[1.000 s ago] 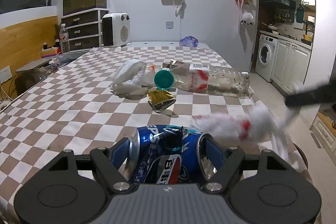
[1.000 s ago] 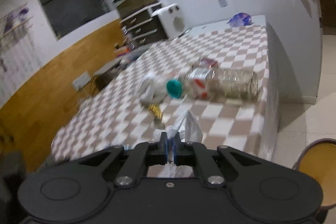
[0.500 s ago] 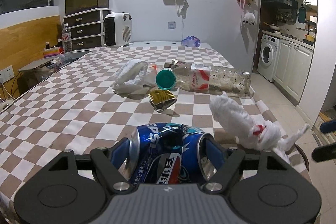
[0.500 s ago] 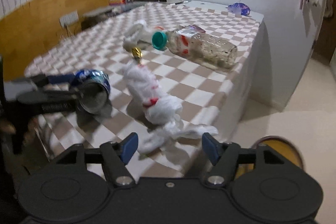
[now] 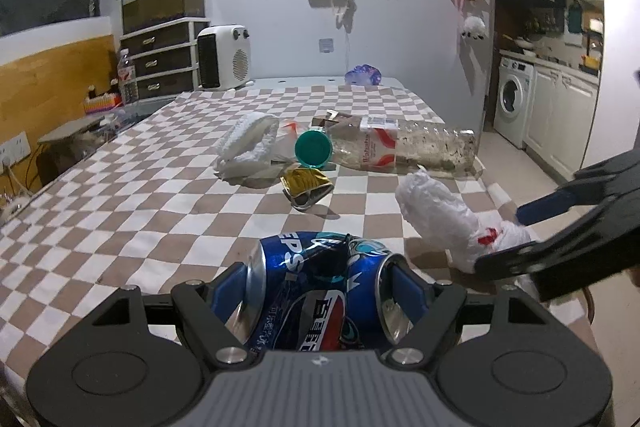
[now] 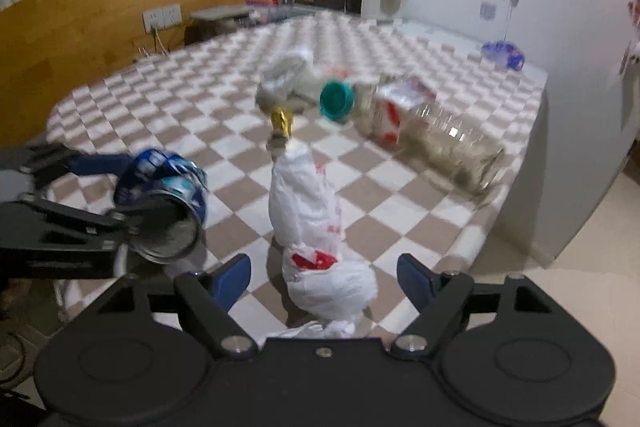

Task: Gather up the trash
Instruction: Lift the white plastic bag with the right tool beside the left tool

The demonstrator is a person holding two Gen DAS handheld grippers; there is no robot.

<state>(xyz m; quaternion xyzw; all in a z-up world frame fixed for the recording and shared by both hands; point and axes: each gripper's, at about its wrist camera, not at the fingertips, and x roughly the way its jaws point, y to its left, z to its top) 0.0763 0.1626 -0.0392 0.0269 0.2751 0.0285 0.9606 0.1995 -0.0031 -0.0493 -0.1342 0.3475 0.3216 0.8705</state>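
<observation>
The left gripper sits low in the middle of its view and squeezes a crushed blue soda can between its fingers. The right gripper is spread wide around a knotted white plastic bag — not pinching it. A clear plastic bottle with a green cap lies near the edge of the checkered table, right of the middle.
</observation>
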